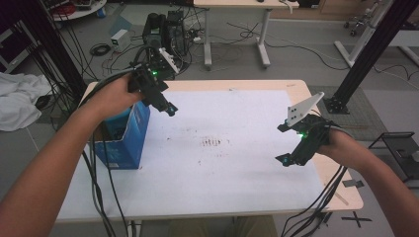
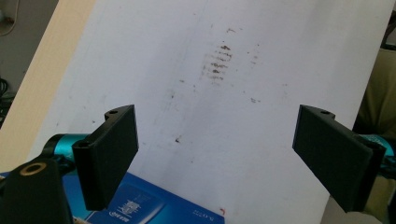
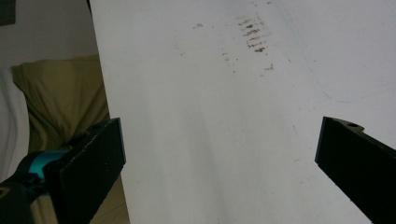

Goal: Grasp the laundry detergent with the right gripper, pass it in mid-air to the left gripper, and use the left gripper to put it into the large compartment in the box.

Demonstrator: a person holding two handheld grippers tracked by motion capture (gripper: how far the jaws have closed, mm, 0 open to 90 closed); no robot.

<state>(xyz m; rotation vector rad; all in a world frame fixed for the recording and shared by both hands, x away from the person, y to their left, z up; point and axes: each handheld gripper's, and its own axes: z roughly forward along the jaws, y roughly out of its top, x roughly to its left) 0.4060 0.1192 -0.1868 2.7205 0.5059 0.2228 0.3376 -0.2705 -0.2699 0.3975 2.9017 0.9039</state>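
The blue cardboard box (image 1: 123, 138) is standing open-topped directly beneath the left gripper (image 1: 165, 106), whose jaws are gaping wide with nothing between them. It is looking light and stiff but crushable, so pinching one upper wall edge seems best. The right gripper (image 1: 291, 158) is hanging open and empty, well apart from the box.

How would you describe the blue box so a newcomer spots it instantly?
Start at the white sheet covering the table. At its left edge, under the left hand-held gripper, stands an open-topped blue box. It is the one blue, upright thing on the sheet.
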